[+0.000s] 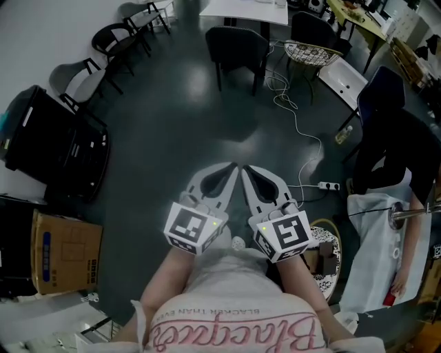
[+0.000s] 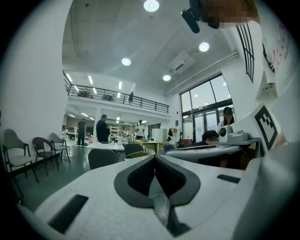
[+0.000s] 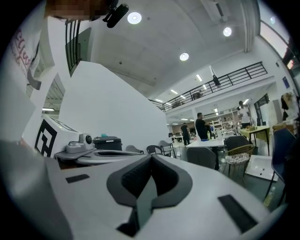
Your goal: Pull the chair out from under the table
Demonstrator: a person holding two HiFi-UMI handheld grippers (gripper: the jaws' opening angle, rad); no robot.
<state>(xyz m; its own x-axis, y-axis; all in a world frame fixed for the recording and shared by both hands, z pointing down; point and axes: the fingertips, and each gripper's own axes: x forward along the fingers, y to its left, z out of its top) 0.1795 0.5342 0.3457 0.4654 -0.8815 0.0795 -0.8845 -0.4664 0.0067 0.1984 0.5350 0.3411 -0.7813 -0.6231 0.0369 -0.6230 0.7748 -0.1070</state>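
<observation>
A dark upholstered chair (image 1: 238, 47) stands pushed against a white table (image 1: 244, 10) far ahead across the dark floor. The left gripper view shows the same chair (image 2: 103, 158) at that table (image 2: 105, 146), and so does the right gripper view, chair (image 3: 202, 157) and table (image 3: 208, 143). My left gripper (image 1: 233, 166) and right gripper (image 1: 245, 168) are held level side by side in front of my body, tips almost touching, well short of the chair. Both are shut with nothing between the jaws, as the left gripper (image 2: 154, 157) and right gripper (image 3: 151, 157) show in their own views.
A wicker chair (image 1: 310, 52) and a white tub (image 1: 344, 79) stand right of the table. A white cable runs to a power strip (image 1: 327, 186). Black chairs (image 1: 117, 40) line the left wall beside a black cabinet (image 1: 55, 145) and cardboard box (image 1: 65, 251). A person (image 1: 393, 152) sits at right.
</observation>
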